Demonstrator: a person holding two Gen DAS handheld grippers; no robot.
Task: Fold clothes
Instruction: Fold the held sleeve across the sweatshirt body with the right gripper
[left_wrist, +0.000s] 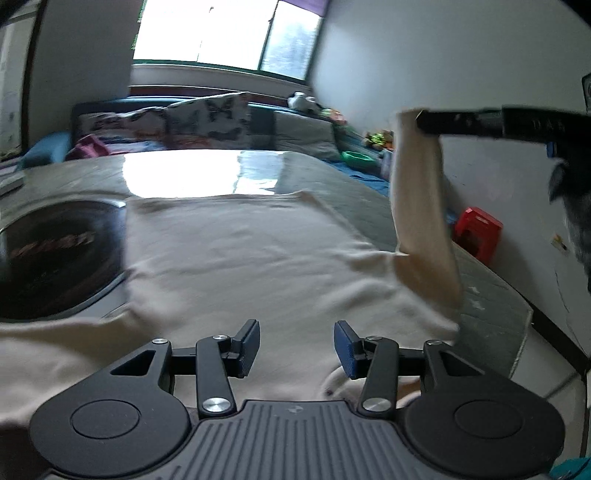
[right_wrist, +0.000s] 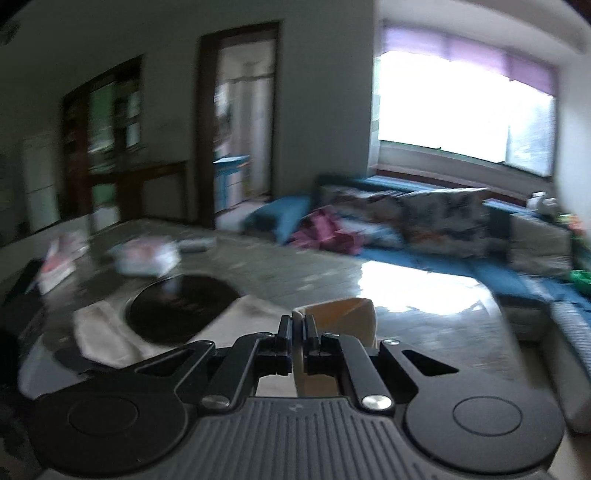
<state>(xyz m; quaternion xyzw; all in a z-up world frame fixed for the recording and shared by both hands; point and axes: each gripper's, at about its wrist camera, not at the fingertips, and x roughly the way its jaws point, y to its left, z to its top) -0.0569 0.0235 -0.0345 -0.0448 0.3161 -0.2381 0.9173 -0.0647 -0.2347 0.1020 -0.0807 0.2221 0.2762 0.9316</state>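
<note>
A cream long-sleeved garment (left_wrist: 240, 251) lies spread flat on the grey table (left_wrist: 351, 184). My left gripper (left_wrist: 297, 345) hovers over its near edge with the jaws apart and nothing between them. At the right of the left wrist view, the right gripper (left_wrist: 421, 120) holds the garment's sleeve (left_wrist: 421, 221) lifted off the table, hanging down from its fingers. In the right wrist view, that gripper (right_wrist: 297, 325) is shut on the cream sleeve cloth (right_wrist: 343, 314), which sticks out past the fingertips.
A round black hob plate (left_wrist: 55, 254) is set in the table at the left, partly under the garment. Papers and packets (right_wrist: 144, 254) lie at the table's far end. A sofa with cushions (left_wrist: 207, 122) stands behind, and a red stool (left_wrist: 476, 229) stands by the wall.
</note>
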